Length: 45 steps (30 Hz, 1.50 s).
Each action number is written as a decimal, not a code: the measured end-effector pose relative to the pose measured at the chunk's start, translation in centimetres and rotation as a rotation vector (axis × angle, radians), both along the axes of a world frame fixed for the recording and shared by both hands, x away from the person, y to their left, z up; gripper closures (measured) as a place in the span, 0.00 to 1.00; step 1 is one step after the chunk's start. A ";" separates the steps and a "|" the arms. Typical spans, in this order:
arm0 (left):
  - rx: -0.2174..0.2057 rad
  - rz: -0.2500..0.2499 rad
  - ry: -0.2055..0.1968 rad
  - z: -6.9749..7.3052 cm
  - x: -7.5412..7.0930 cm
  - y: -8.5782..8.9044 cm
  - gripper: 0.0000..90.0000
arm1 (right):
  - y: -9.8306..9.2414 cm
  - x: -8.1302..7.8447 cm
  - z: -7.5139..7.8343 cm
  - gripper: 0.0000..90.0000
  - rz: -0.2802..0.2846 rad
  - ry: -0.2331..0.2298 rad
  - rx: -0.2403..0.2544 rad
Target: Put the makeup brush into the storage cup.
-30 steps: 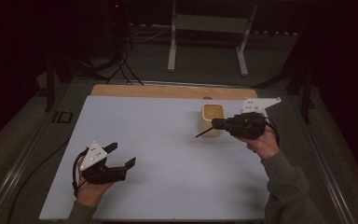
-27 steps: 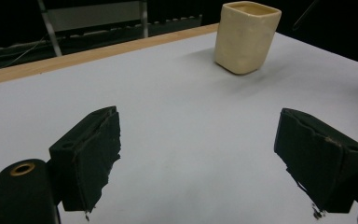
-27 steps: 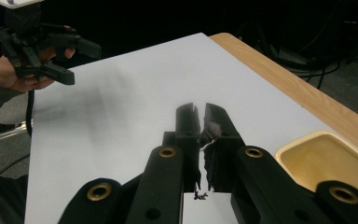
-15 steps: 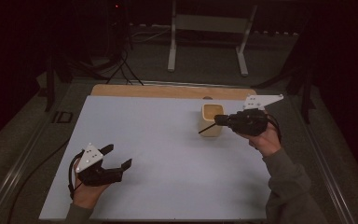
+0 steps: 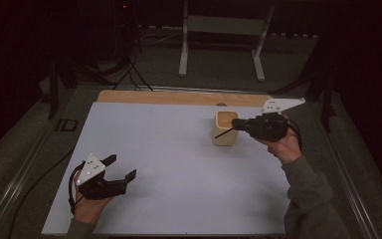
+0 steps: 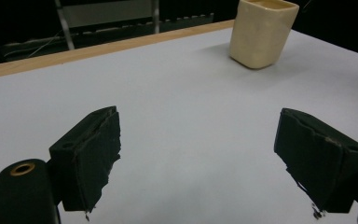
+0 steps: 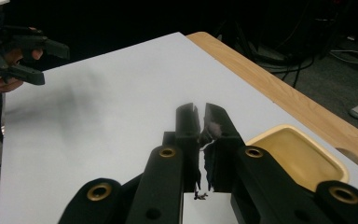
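Overhead, right claw (image 5: 235,123) clamping thin stick (image 5: 223,132), cup (image 5: 226,128)

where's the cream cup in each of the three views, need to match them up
High view: the cream cup stands right of centre on the white table top, just left of the right gripper.
Left gripper view: top right, upright, far beyond the open jaws.
Right gripper view: lower right, seen from above, its open mouth beside the shut jaws.
Shared landmark: the wooden strip along the table's far edge, just behind the cup.
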<state>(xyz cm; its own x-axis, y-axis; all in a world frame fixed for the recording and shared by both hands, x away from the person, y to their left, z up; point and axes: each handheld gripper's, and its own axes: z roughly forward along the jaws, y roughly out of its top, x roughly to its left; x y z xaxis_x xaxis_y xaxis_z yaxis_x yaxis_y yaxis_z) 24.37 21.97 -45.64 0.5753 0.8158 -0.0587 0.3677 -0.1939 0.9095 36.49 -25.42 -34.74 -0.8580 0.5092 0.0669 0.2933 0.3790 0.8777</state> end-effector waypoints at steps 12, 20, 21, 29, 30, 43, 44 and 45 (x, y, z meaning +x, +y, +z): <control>-0.003 0.001 -0.001 0.0 0.0 0.0 0.18 | -1.0 0.4 0.4 0.95 -0.056 -0.010 -0.009; -0.002 0.004 -0.001 0.1 -0.1 0.1 0.18 | -1.4 0.7 0.3 0.95 -0.089 -0.015 -0.016; -0.001 0.005 -0.001 0.0 -0.1 0.2 0.18 | -1.5 0.8 0.3 0.95 -0.092 -0.013 -0.014; -0.003 0.012 0.002 0.0 -0.1 0.4 0.18 | -1.9 1.2 0.4 0.95 -0.128 -0.014 -0.018; -0.001 0.012 0.003 0.0 -0.1 0.4 0.18 | -2.0 1.3 0.4 0.95 -0.132 -0.015 -0.019; 0.000 0.018 0.003 -0.1 -0.2 0.6 0.18 | -2.7 1.7 0.5 0.95 -0.179 -0.023 -0.034; 0.000 0.018 0.004 -0.1 -0.2 0.6 0.18 | -2.7 1.8 0.5 0.95 -0.184 -0.023 -0.034; 0.000 0.018 0.004 -0.1 -0.2 0.6 0.18 | -2.7 1.8 0.5 0.95 -0.184 -0.023 -0.034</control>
<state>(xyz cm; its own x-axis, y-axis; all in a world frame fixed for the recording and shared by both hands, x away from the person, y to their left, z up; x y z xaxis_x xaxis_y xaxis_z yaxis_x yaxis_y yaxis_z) 24.14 22.59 -45.70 0.5607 0.8258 -0.0612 0.3748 -0.1872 0.9080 38.26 -28.16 -34.23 -0.7515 0.6590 0.0290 0.3407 0.3501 0.8725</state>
